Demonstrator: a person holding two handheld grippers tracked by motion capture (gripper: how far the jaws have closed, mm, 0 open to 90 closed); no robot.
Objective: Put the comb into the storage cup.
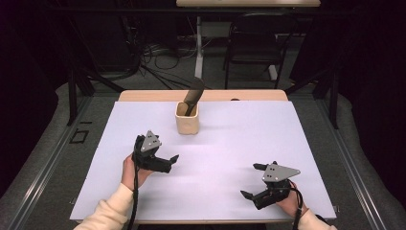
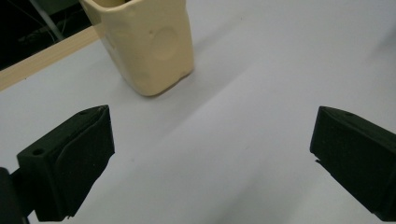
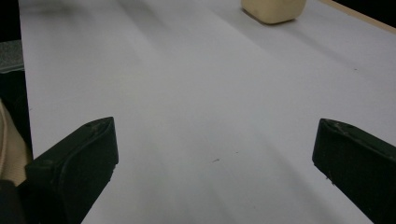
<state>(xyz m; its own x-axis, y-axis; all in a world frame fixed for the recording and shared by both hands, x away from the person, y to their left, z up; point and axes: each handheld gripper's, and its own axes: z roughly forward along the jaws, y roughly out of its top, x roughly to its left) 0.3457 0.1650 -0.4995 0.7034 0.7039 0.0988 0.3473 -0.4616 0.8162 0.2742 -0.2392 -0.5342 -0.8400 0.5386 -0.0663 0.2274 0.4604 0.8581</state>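
A cream cup [image 1: 186,123] stands upright at the back middle of the white table cover [image 1: 239,139]. A dark flat-ended utensil [image 1: 194,94] leans out of it. My left gripper [image 1: 170,162] is open, in front and to the left of the cup, and holds nothing. In the left gripper view its jaws stand wide apart around the gripper [image 2: 212,154], with the cup [image 2: 152,46] close ahead on the left. My right gripper [image 1: 252,180] is open near the front right, empty. In the right gripper view the gripper [image 3: 215,163] faces bare cover, with the cup [image 3: 273,10] far off.
A strip of wooden table edge [image 1: 143,95] shows behind the white cover. Beyond the table are a dark chair [image 1: 253,45], a table leg [image 1: 198,48] and tangled cables [image 1: 158,57] on the floor. A cream sleeve [image 3: 9,149] shows at the left.
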